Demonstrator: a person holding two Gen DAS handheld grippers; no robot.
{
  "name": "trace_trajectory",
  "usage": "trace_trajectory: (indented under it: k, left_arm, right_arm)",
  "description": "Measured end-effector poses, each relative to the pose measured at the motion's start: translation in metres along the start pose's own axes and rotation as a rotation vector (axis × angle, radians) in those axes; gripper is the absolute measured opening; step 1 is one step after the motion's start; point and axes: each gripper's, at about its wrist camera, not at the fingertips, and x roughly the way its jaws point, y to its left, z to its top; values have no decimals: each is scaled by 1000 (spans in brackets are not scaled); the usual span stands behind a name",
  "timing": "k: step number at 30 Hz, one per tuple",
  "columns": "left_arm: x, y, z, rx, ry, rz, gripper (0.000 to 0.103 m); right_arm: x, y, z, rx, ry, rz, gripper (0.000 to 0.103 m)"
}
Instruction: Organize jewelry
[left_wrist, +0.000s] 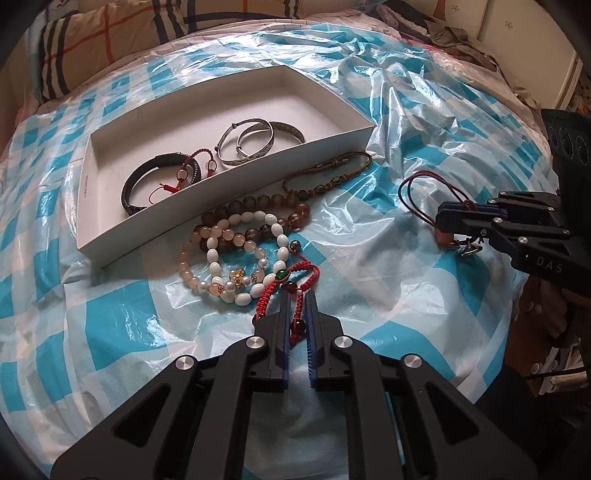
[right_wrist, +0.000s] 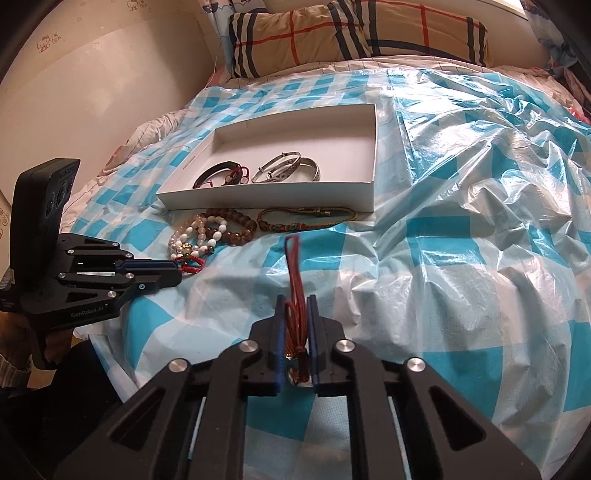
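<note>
Honestly, left tongs (left_wrist: 297, 295) pinching the red braided cord bracelet (left_wrist: 295, 284) could drag that bead pile (left_wrist: 236, 251) at 11 o'clock; right tongs (right_wrist: 297, 306) clamp the thin red string necklace (right_wrist: 293, 280), white cardboard box (right_wrist: 273, 197) waits at 12.

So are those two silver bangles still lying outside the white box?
No, both silver bangles lie inside the white box, next to a black bracelet.

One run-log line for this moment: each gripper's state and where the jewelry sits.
left gripper: shut on red braided bracelet | right gripper: shut on red cord necklace | white box: four bracelets inside | beaded bracelets: outside
</note>
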Motion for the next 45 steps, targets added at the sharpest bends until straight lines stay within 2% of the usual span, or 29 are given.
trace_trajectory:
  k: [2, 5, 16, 23, 30, 31, 32, 33, 34, 41, 43, 45]
  left_arm:
    - [-7, -2, -2, -7, -15, -11, 7]
    - [-24, -3, -7, -26, -54, 10, 7]
    - [-98, 4, -22, -122, -219, 175, 7]
    - [-123, 5, -33, -143, -258, 218, 7]
    - [-131, 10, -41, -157, -274, 214, 7]
    - [-132, 11, -42, -161, -275, 214, 7]
    - [-132, 13, -43, -167, -276, 212, 7]
    - [-132, 15, -44, -173, -276, 210, 7]
    - [-131, 17, -45, -177, -274, 208, 7]
    - [-118, 20, -46, -180, -251, 198, 7]
    - [-115, 20, -45, -180, -248, 197, 7]
    - [-114, 20, -44, -181, -245, 195, 7]
  right_arm:
    - [-6, 6, 1, -19, -13, -2, 7]
    - [-19, 14, 2, -34, -41, 4, 7]
    - [-57, 58, 5, -105, -116, 34, 7]
    - [-74, 73, 5, -110, -150, 45, 7]
    - [-78, 77, 5, -121, -143, 29, 7]
    - [-76, 75, 4, -115, -129, 18, 10]
    - [-73, 71, 2, -109, -108, -1, 17]
    - [-70, 67, -2, -106, -104, -35, 46]
    - [-68, 61, -6, -102, -110, -70, 62]
    - [-25, 1, -11, 55, -32, -170, 63]
    - [-11, -10, -8, 81, -13, -193, 69]
    - [5, -17, -5, 86, 22, -208, 70]
